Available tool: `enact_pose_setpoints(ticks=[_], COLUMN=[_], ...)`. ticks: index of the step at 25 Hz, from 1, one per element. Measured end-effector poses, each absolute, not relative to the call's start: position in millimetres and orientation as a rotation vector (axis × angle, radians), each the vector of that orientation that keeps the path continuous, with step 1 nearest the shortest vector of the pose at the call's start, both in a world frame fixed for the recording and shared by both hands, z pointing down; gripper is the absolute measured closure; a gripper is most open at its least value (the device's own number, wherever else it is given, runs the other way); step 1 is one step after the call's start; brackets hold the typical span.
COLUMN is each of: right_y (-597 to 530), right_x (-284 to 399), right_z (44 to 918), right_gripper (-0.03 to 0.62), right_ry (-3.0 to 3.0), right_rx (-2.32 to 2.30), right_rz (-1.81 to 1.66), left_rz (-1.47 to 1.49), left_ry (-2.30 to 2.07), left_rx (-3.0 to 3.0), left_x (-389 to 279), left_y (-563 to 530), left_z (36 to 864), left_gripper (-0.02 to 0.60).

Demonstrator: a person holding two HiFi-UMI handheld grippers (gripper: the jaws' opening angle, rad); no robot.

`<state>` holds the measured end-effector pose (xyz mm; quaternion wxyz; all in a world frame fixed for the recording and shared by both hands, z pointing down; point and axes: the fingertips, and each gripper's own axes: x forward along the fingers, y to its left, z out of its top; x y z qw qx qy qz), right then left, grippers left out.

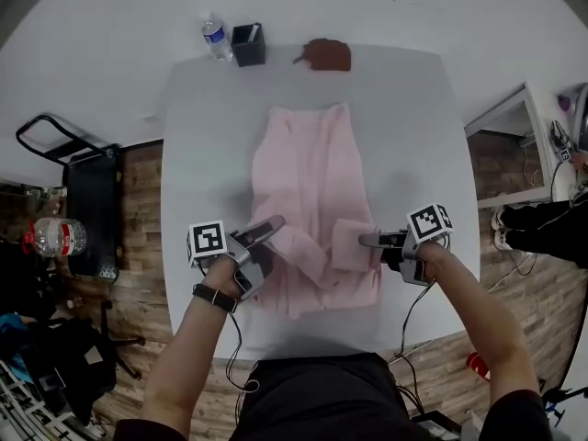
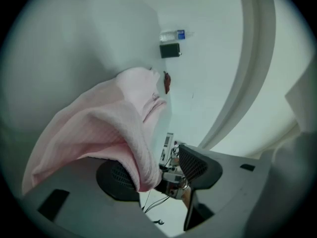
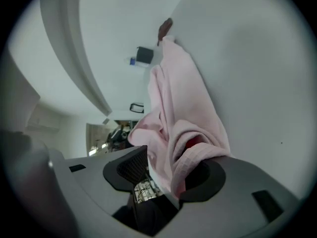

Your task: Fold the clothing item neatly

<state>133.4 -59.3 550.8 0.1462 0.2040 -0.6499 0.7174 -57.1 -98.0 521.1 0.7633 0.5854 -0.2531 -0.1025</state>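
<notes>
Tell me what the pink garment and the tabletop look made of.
Pink garment: soft woven cloth, probably cotton, matte; the gripper views show a fine grid weave and limp, rounded folds. Tabletop: smooth, hard, pale grey-white sheet, perhaps laminate, low sheen; no grain or texture shows.

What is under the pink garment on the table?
The white table shows all round the pink garment, so it rests on the tabletop. Anything beneath the cloth itself is covered and cannot be seen.
</notes>
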Motion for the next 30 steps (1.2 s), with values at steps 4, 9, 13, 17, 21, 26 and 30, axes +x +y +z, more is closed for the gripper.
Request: enact_pose_setpoints(ticks=[4,9,13,17,21,26,30], right_y=[-34,-48,-45,16,23,44,29], right_x=[146,146,100,126,112,78,85], right_z=[530,516,538,541,540,583,609], right_gripper=[0.401,0.402,0.402,0.402,0.402,0.402,0.402], right_ry=[-1.898,-1.830,-1.846,-1.735,-1.914,-1.812,-1.635], right_rx=[0.298,0.553,0.389,0.109,0.231,0.084,0.064], right_rz=[1.919,2.010,1.842,1.237,0.532,-0.603,-0.874], left_rz=[-0.106,-0.172,-0.140,-0.048,-0.075,-0.116,-0.137], left_ry=[-0.546,-0.551,-0.527,-0.497,-0.503,-0.508,-0.529], left_rx=[1.280,1.277,1.303,1.322,1.315,1.308,1.309], left_x=[-62,-73,-63,-57,-64,-65,-72], left_y=[-81,-90,-84,-65,-67,-70,-76], left_z=[538,534,539,543,547,542,542], left_gripper=[0.360,0.362,0.360,0.362,0.362,0.361,0.362])
